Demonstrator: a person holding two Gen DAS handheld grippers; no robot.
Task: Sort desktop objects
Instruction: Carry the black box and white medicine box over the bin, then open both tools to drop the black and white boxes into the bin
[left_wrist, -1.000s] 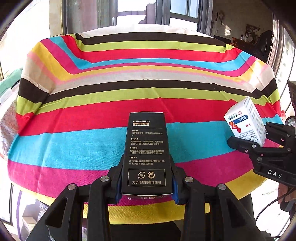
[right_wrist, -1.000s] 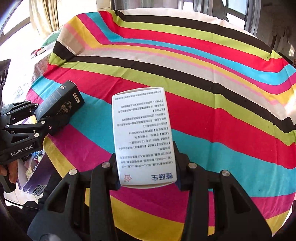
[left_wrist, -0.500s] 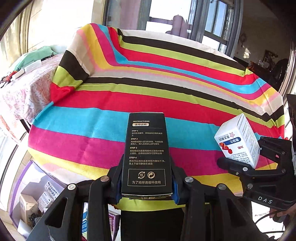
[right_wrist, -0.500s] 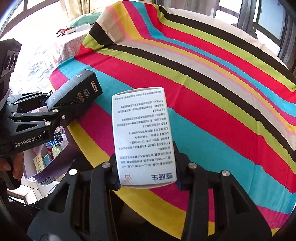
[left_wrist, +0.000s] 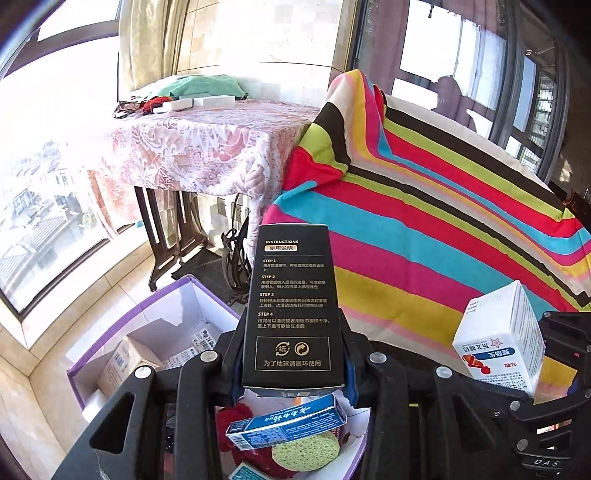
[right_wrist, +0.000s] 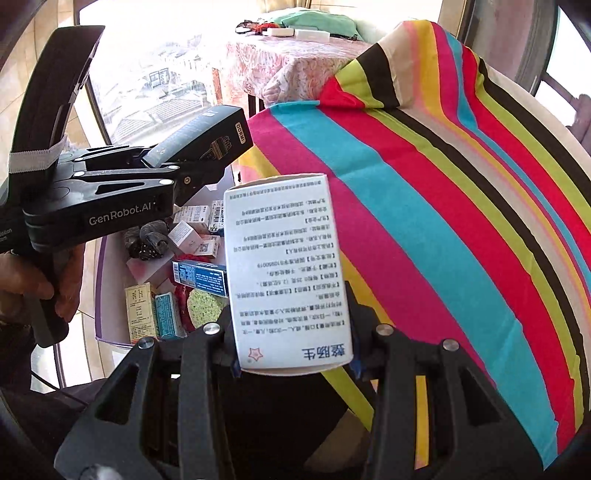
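Left hand-held gripper (left_wrist: 293, 363) clamped on a black box (left_wrist: 291, 310), back panel facing the lens: "INSTRUCTIONS", then "STEP 1" through "STEP 4" over small Chinese text, with two recycling marks in a frame near the lower end. Right hand-held gripper (right_wrist: 293, 349) clamped on a white box (right_wrist: 286, 273) printed with rows of upside-down Chinese text, a red star and blue characters at the near end. Both boxes were held off the corner of the striped counter (left_wrist: 443, 229), over a purple-rimmed bin (left_wrist: 147, 314) on the floor beside that corner. The left view showed what the right one did not: the white box's (left_wrist: 502, 336) front label with a red-and-blue logo and "36", plus "DAS" on the right gripper body. The right view alone showed the black box's (right_wrist: 207, 138) end flap reading "DORNI", a gold product drawing on its side, "GenRobot.AI" on the left gripper (right_wrist: 201, 168) body, and the person's hand (right_wrist: 40, 280) on the handle. In the bin: a blue box (left_wrist: 288, 424) lying above a green sponge (left_wrist: 304, 450), and several small cartons (right_wrist: 195, 232). A second table (left_wrist: 207, 147) with a pink patterned cloth stood past the counter's corner.
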